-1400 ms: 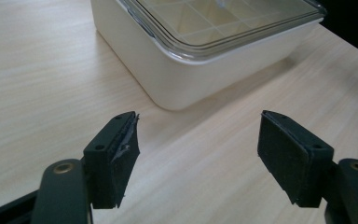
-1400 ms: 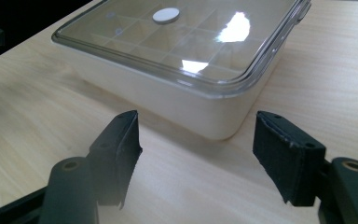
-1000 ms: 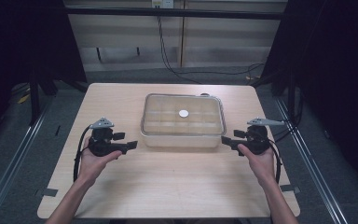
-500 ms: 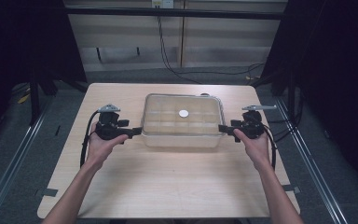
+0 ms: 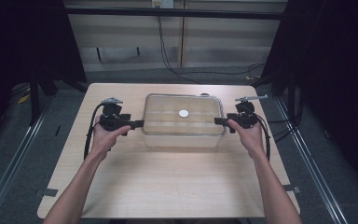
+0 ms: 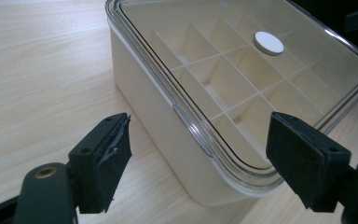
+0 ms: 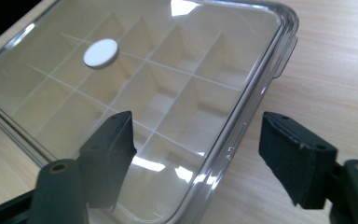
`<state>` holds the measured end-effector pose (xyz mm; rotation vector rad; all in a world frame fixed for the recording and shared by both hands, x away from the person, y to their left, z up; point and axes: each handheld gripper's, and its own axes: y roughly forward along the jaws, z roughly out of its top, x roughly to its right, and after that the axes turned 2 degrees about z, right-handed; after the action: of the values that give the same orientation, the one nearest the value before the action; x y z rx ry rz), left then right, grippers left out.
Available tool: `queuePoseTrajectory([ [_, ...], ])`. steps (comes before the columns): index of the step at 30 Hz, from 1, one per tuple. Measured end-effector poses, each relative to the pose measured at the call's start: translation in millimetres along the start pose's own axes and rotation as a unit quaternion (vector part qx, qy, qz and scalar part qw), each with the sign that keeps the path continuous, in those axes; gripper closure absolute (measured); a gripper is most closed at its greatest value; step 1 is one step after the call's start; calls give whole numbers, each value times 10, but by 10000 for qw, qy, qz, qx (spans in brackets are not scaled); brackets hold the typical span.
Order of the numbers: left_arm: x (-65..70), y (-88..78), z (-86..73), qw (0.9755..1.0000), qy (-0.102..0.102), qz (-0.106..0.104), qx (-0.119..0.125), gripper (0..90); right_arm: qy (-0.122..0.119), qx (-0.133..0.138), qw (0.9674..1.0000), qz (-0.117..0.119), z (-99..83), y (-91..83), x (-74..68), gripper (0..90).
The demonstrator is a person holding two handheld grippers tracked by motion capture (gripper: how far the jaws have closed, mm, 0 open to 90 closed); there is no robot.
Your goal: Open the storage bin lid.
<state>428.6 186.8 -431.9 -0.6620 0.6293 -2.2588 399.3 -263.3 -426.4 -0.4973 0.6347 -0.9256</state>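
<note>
Since a second earlier, both hands had closed in on the cream plastic compartment box with its clear lid (image 5: 182, 122) from either side, a sign that a two-sided grasp of its short ends was imminent. At the left, the left tool (image 5: 139, 123) had just been opening; released, its matte black pads (image 6: 103, 161) straddled the box's smooth rounded corner without pressing. The box sat mid-bench on pale wood-grain laminate (image 5: 168, 182), a small white disc (image 5: 183, 113) on the glossy lid. The right tool (image 5: 218, 121), likewise opening, bracketed the lid's rim untouched.
</note>
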Motion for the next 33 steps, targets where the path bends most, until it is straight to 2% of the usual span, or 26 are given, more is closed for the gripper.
queuePoseTrajectory([
  [2, -8, 44, -10, 10000, -57, -19, -6, 206, 38, -30, 10000, 56, -12, 43, 27, 260],
  [4, -16, 98, -20, 10000, -45, -29, -76, 196, 57, -79, 10000, 9, -20, 85, 46, 244],
  [6, -19, 143, -23, 9999, -56, -44, -90, 187, 153, -100, 9998, 103, -30, 125, 57, 240],
  [7, -19, 170, -23, 9999, -115, -57, -104, 187, 128, -87, 9998, 119, -34, 141, 49, 237],
  [9, -15, 194, -26, 9998, -107, -132, -121, 178, 133, -120, 9998, 108, -32, 175, 14, 192],
  [11, -15, 230, -18, 9997, -66, -128, -182, 177, 105, -165, 9998, 38, -29, 203, -7, 196],
  [16, -22, 290, 27, 9997, -48, -163, -191, 188, 193, -198, 9996, 106, -44, 248, 3, 203],
  [18, -15, 326, 30, 9996, 32, -145, -251, 211, 164, -194, 9996, 145, -43, 267, 2, 184],
  [22, -19, 374, 50, 9994, -39, -202, -282, 211, 198, -257, 9994, 126, -20, 310, -15, 144],
  [25, 21, 417, 63, 9985, -6, -385, -386, 204, 198, -268, 9994, 122, -19, 331, -28, 125],
  [27, 40, 444, 72, 9982, 32, -438, -403, 202, 234, -227, 9994, 150, -26, 346, -23, 120],
  [29, 75, 465, 83, 9987, -31, -327, -399, 182, 289, -215, 9992, 184, -32, 366, -27, 107],
  [31, 116, 465, 81, 9989, 96, -229, -402, 165, 297, -210, 9992, 186, -30, 382, -35, 96],
  [33, 114, 461, 92, 9988, 96, -211, -432, 172, 321, -236, 9991, 155, -24, 386, -48, 96],
])
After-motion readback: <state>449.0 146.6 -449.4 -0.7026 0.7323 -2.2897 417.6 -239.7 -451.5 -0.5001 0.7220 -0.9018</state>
